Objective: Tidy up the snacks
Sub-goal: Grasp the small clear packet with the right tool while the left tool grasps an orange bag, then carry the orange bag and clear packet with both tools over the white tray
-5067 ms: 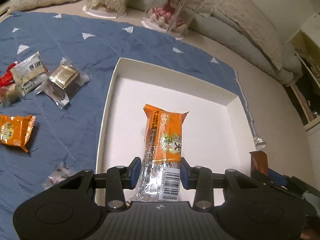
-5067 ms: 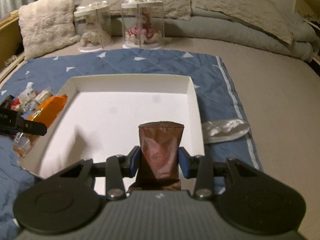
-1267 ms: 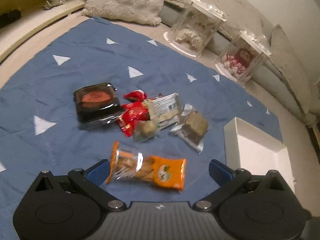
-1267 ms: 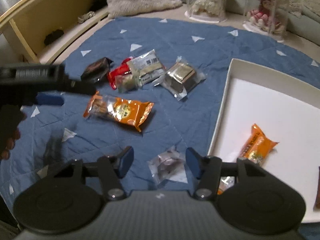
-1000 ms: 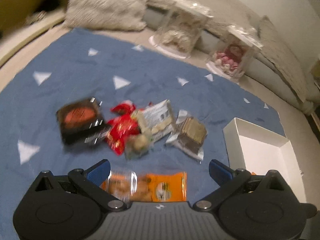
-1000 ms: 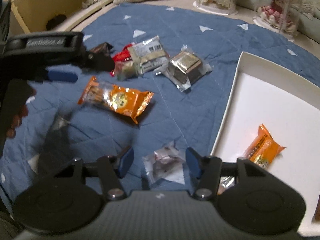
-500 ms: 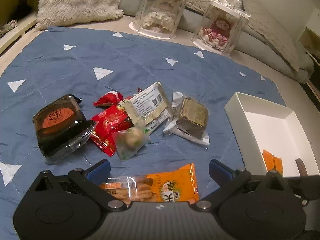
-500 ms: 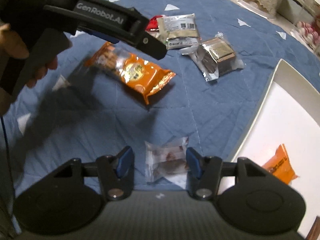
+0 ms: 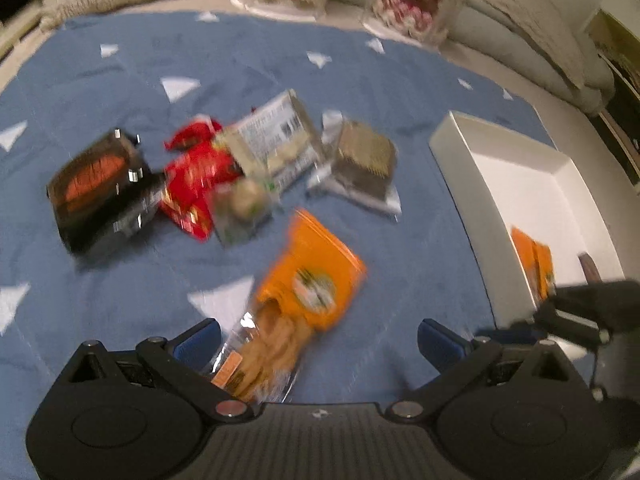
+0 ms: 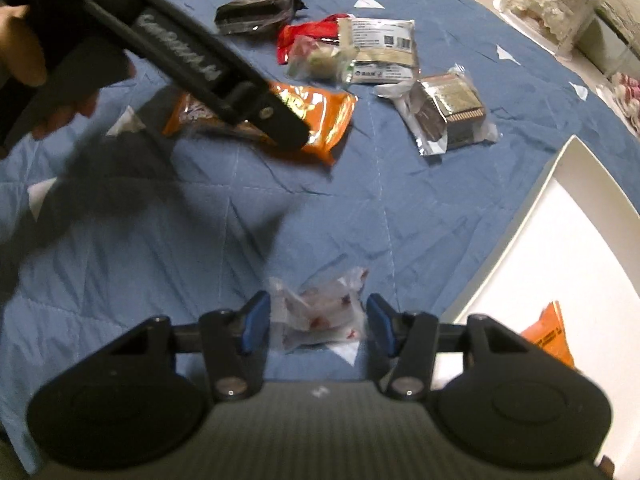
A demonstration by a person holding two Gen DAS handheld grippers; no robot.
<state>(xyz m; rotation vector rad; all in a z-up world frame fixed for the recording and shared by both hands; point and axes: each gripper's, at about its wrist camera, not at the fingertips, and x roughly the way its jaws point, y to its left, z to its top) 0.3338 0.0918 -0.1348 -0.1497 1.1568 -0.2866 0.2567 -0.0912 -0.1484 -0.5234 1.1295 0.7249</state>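
Left wrist view: the left gripper is spread wide over the blue quilted blanket, its left pad just beside the long orange cracker packet, nothing pinched

Right wrist view: the right gripper has just been closing around the small clear crinkled wrapper; the blue pads flank it, contact unclear. White cardboard box lies right

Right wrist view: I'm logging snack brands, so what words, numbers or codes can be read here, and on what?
Nothing reads clearly.
Raised lettering on the left gripper: blurred, unreadable.
White packet: barcode, QR code, small print, all too small.
Orange packet: print blurred.
Second orange packet in the white box: print too small.
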